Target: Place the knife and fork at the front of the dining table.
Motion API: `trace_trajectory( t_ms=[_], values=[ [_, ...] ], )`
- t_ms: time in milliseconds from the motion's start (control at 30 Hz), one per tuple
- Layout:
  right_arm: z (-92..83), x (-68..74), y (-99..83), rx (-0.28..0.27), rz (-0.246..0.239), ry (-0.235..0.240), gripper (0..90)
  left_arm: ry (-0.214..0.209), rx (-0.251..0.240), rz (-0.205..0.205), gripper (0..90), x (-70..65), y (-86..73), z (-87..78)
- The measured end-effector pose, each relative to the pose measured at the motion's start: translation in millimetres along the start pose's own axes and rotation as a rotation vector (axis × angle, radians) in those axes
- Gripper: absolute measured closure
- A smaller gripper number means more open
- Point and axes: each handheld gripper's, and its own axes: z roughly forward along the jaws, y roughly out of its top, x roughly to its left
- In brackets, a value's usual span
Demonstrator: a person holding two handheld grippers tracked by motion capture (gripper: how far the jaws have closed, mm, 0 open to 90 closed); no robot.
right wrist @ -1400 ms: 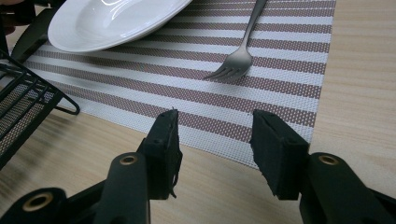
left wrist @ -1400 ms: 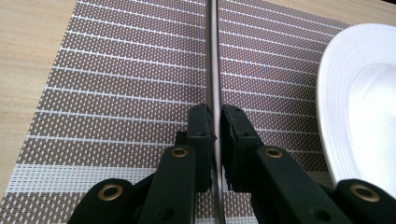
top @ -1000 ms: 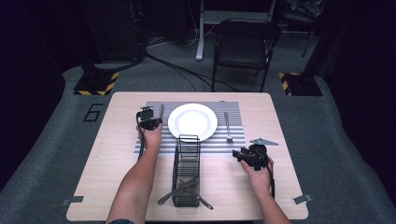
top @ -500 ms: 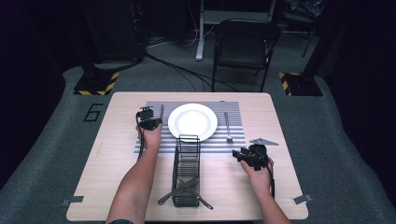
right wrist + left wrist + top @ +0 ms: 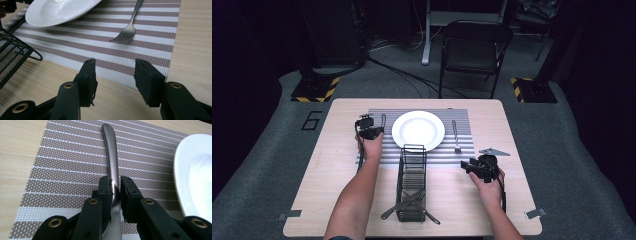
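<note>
Your placemat (image 5: 419, 152) carries the plate (image 5: 418, 130). The left gripper (image 5: 115, 192) has just begun opening around the knife (image 5: 111, 157) beside it; a sideways pull could drag it crooked. Your right gripper (image 5: 115, 80) stands half-open, empty.

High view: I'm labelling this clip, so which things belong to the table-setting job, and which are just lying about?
In the job: left gripper, closed on a piece of cutlery; placemat; plate; fork; wire basket.

Lying about: folding chair; floor cables.

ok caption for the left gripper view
Left gripper fingers flank a metal utensil handle on the striped placemat beside the plate.
</note>
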Motion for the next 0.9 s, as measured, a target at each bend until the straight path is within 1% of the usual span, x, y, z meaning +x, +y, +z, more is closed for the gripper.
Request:
trace_trajectory(
  t_ms=[33, 67, 133, 267, 333, 500, 600, 633, 767, 833, 900],
  values=[
    [0.2, 0.1, 0.0, 0.001, 0.001, 0.0, 51.7, -0.002, -0.001, -0.007, 78.2, -0.2, 0.1, -0.8],
    [0.7, 0.0, 0.0, 0.0, -0.002, 0.001, 51.7, -0.003, -0.004, 0.001, 78.0, 0.6, 0.6, -1.1],
    [0.9, 0.5, 0.0, 0.001, -0.004, 0.0, 51.7, -0.014, -0.007, -0.009, 77.0, 1.0, 1.2, -2.3],
    [0.7, 1.3, 0.1, 0.0, -0.004, 0.0, 51.7, -0.017, -0.022, -0.006, 76.4, 1.2, 3.7, -6.0],
    [0.6, 1.0, 0.1, -0.002, -0.004, 0.0, 51.7, -0.021, -0.03, -0.016, 75.3, 0.7, 4.8, -8.7],
    [0.9, 1.8, 0.1, 0.002, -0.001, 0.0, 51.7, -0.044, -0.051, -0.011, 72.7, 1.0, 8.5, -16.1],
    [1.4, 1.9, 0.3, 0.001, -0.006, -0.003, 51.7, -0.052, -0.053, -0.005, 71.1, 1.7, 10.0, -20.2],
    [1.3, 2.0, 0.3, 0.0, -0.007, -0.003, 51.7, -0.054, -0.046, -0.007, 70.4, 1.8, 10.3, -21.8],
    [0.6, 1.7, 0.4, -0.002, -0.008, -0.002, 51.7, -0.07, -0.042, 0.006, 65.8, 2.5, 9.1, -29.8],
    [1.1, 1.1, 0.2, 0.0, -0.012, -0.002, 51.7, -0.078, -0.052, 0.026, 64.8, 2.5, 8.1, -35.4],
    [1.6, 0.7, -0.7, 0.009, -0.012, -0.004, 51.7, -0.088, -0.051, 0.04, 63.4, 3.0, 7.3, -40.9]
  ],
)
